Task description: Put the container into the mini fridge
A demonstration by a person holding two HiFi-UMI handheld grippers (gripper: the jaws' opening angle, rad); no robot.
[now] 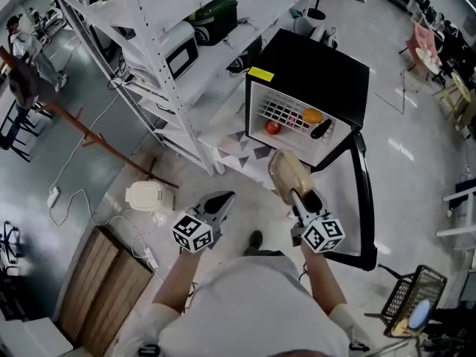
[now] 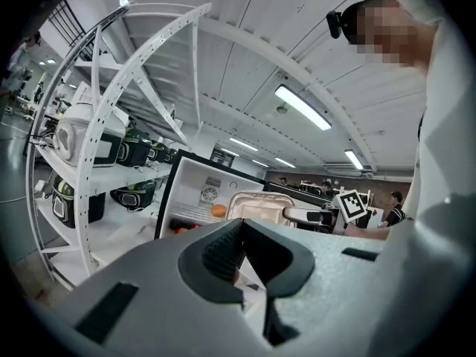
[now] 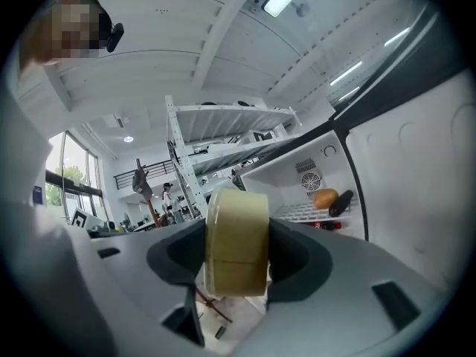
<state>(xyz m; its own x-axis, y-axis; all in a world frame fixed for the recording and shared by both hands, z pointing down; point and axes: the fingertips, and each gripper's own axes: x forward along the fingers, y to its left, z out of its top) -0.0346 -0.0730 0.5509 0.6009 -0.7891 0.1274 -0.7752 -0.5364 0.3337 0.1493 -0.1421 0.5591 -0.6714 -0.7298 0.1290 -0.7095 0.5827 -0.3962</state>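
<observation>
The black mini fridge [image 1: 316, 69] stands open, its door [image 1: 362, 199] swung out to the right. On its white wire shelf lie a tomato [image 1: 273, 127], an orange [image 1: 312, 115] and a dark eggplant [image 1: 321, 129]. My right gripper [image 1: 297, 193] is shut on a beige lidded container [image 1: 287, 174], held just in front of and below the fridge opening. In the right gripper view the container [image 3: 236, 240] fills the gap between the jaws, with the fridge interior [image 3: 297, 181] beyond. My left gripper [image 1: 222, 201] hangs to the left, shut with nothing in it [image 2: 242, 225].
White metal shelving [image 1: 186, 21] with bags and an appliance stands left of the fridge. A white rice cooker [image 1: 149, 197], cables [image 1: 67, 192] and a wooden board [image 1: 104, 288] lie on the floor at left. A wire basket [image 1: 413, 296] sits at lower right.
</observation>
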